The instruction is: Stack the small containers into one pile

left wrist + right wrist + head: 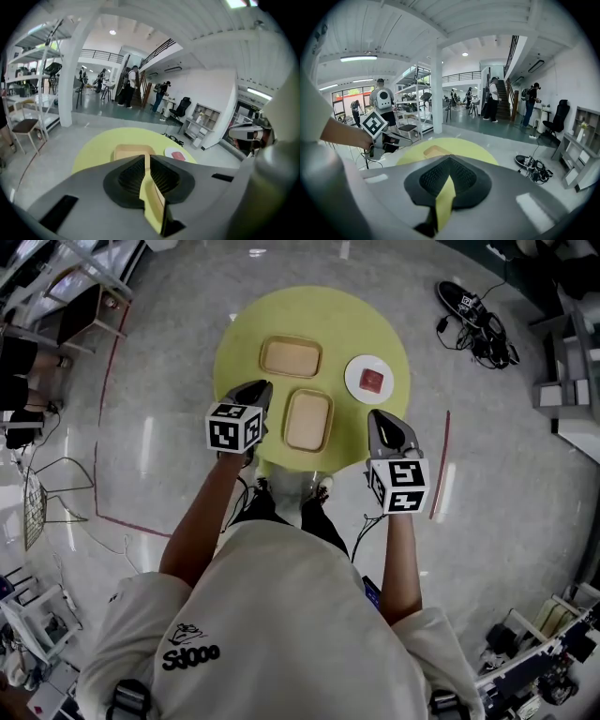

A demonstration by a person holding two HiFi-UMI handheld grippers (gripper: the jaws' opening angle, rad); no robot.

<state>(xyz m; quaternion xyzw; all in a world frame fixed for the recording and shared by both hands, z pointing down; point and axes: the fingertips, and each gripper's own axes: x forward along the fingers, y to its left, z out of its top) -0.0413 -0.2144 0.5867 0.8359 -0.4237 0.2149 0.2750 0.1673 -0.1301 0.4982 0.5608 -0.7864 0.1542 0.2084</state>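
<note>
Two shallow tan containers lie side by side, unstacked, on the round yellow table (246, 329). One container (291, 357) is farther back, the other (307, 420) sits near the front edge. My left gripper (255, 392) hovers just left of the near container; its jaws stand a narrow slit apart with nothing between them (147, 157). Through that slit shows a tan container (133, 151). My right gripper (382, 418) hangs over the table's front right edge, right of the near container. Its tips (449, 157) meet and hold nothing.
A white plate (370, 379) with a red block on it sits at the table's right side. Black shoes and cables (473, 315) lie on the floor beyond. Red tape lines mark the floor. Shelves and people stand far off in the hall.
</note>
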